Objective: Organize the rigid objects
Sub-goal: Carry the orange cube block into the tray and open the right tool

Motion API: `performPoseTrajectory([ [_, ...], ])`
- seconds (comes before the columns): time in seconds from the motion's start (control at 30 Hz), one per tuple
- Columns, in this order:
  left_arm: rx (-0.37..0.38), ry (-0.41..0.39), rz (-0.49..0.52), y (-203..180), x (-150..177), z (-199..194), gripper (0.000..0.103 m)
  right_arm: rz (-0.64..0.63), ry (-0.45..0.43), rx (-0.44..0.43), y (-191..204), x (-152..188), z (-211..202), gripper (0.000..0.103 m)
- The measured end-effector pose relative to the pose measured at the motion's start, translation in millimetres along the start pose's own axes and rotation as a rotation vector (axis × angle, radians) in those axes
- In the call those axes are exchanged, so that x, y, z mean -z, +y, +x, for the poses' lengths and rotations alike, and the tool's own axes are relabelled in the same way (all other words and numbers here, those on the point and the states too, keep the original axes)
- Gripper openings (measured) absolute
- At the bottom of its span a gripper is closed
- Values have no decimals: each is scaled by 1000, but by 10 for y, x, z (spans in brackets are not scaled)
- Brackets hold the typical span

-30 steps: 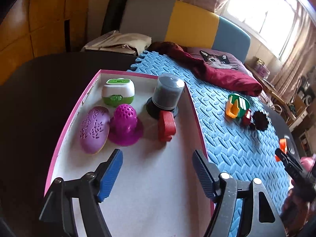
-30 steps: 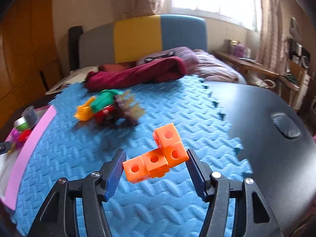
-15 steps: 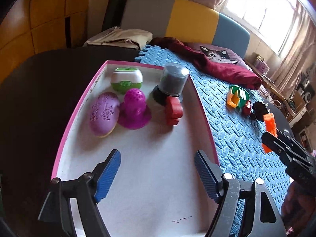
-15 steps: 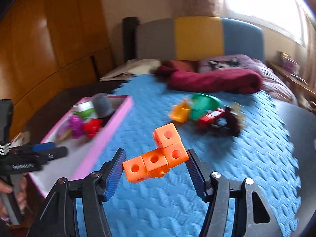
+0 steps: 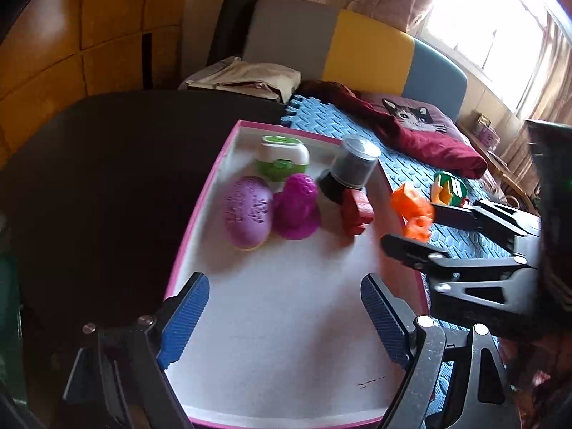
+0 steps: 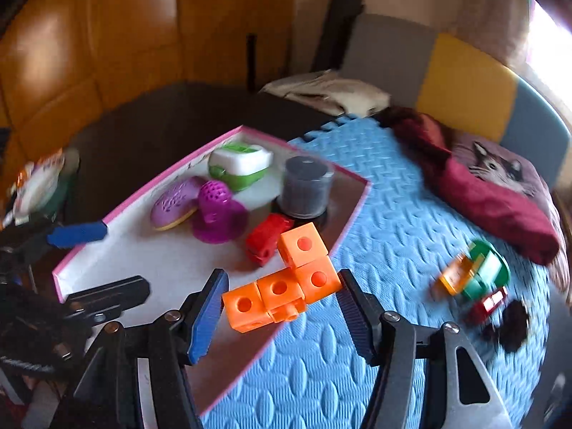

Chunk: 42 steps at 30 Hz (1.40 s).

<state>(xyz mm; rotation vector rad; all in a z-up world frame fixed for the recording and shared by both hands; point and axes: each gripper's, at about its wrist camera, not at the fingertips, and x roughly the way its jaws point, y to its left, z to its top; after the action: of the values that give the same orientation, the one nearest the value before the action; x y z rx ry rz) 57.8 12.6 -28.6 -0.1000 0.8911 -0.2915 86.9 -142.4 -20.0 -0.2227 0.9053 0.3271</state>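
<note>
Blue foam mat (image 6: 393,214) over dark table (image 5: 107,164)

Toy pile (image 6: 475,279) on mat smeared by blur, pieces unclear; packet (image 6: 35,186) at left edge blurred too.

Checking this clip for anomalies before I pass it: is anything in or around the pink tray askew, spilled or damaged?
Mostly tidy. In the pink tray, the red block lies tipped against the base of the dark cylinder. A small dark streak marks the tray floor near its front edge. Nothing looks spilled or broken.
</note>
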Motion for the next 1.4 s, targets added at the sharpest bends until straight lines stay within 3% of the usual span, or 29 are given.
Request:
performPoseTrajectory([
  [0.13, 1, 2, -32, 118, 5, -29, 87, -53, 67, 9, 58, -72, 207, 63],
  [0.33, 8, 5, -57, 189, 19, -45, 87, -53, 86, 64, -10, -183, 329, 63],
  [0.6, 20, 12, -59, 145, 25, -47, 87, -29, 96, 62, -42, -247, 354, 64],
  [0.87, 20, 15, -56, 105, 27, -36, 88, 91, 15, 38, -194, -158, 106, 64],
  [0.97, 20, 13, -58, 87, 32, -36, 88, 105, -22, 124, -239, -168, 41, 64],
  [1.07, 19, 11, -52, 58, 39, -41, 88, 48, 22, 244, -205, -227, 173, 64],
  [1.13, 18, 12, -47, 43, 45, -47, 88, 13, 58, 266, -167, -239, 293, 64],
  [1.27, 9, 17, -43, 52, 44, -52, 88, 20, 46, 242, -132, -284, 360, 65],
  [1.4, 2, 18, -45, 67, 41, -57, 88, 85, -10, 209, -205, -218, 161, 65],
])
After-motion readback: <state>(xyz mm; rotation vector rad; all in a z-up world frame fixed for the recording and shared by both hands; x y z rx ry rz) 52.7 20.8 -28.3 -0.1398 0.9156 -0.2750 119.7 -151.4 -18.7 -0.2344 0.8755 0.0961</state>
